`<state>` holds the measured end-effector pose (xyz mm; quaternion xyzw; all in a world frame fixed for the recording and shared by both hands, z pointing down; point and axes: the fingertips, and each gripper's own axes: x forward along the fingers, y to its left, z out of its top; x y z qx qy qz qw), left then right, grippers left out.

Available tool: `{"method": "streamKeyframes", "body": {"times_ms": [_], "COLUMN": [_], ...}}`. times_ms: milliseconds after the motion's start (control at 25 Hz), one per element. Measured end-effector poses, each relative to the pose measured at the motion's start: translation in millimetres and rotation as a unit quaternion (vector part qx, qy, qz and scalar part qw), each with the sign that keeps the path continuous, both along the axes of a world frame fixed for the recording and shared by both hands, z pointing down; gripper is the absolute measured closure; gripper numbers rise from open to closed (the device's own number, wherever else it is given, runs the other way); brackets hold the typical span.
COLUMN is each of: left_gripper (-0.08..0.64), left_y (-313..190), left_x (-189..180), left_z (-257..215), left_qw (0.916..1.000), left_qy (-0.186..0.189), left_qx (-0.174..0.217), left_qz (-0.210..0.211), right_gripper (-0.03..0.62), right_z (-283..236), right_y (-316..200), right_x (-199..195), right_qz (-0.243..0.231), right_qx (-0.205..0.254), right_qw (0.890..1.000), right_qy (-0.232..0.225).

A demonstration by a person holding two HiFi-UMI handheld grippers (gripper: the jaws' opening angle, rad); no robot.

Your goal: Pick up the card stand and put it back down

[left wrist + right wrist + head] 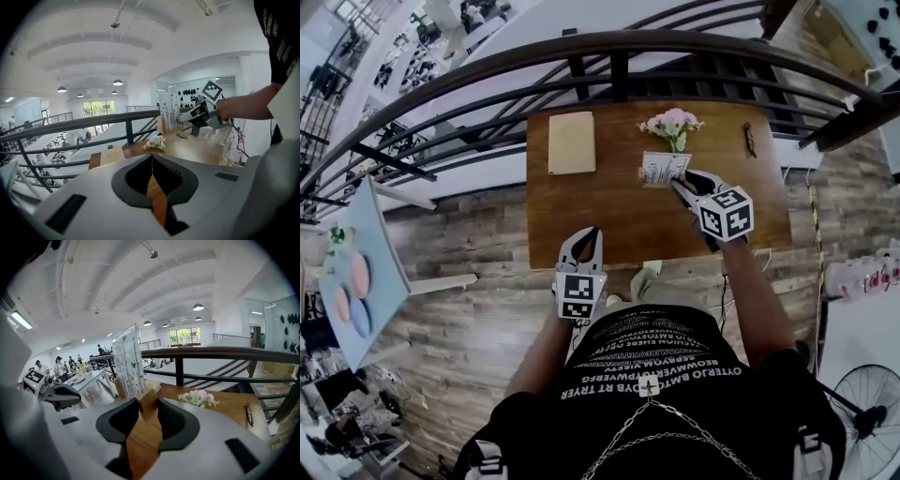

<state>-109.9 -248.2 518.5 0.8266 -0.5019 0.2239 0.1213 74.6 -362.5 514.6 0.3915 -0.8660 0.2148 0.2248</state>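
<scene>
The card stand (665,168) is a clear printed card upright in a small wooden base (146,402). My right gripper (677,184) is shut on that base, and the card (127,361) rises just beyond the jaws. In the left gripper view the stand (168,110) hangs above the wooden table (197,147), clear of its top. My left gripper (590,232) hovers over the table's near edge, jaws shut and empty, tips meeting (151,157).
A small bunch of pink flowers (672,125) lies at the table's far edge, close behind the stand. A beige pad (572,142) lies far left, a pair of glasses (750,141) far right. A dark railing (581,47) runs behind the table (581,211).
</scene>
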Motion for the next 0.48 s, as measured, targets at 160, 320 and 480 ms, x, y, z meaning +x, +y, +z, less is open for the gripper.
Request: {"method": "streamKeyframes", "body": {"times_ms": [160,320,480], "left_gripper": [0.532,0.532,0.532], "left_y": [-0.1,-1.1,-5.4], "left_x": [1.7,4.0,3.0], "left_z": [3.1,6.2,10.1], "left_qw": [1.0,0.9998,0.9995], "left_qy": [-0.007,-0.014,-0.025], "left_qx": [-0.006,-0.012,-0.019], "left_qz": [-0.001,-0.001,-0.004], "right_gripper": [0.456,0.456,0.456], "right_z": [23.5,51.8,76.7], "right_y": [2.2,2.4,-1.8], "right_x": [4.3,8.1,11.1], "right_qz": [0.001,0.001,0.012], "right_qx": [-0.02,-0.037,-0.052], "right_qw": [1.0,0.999,0.998], "right_qy": [0.0,-0.005,-0.026]}}
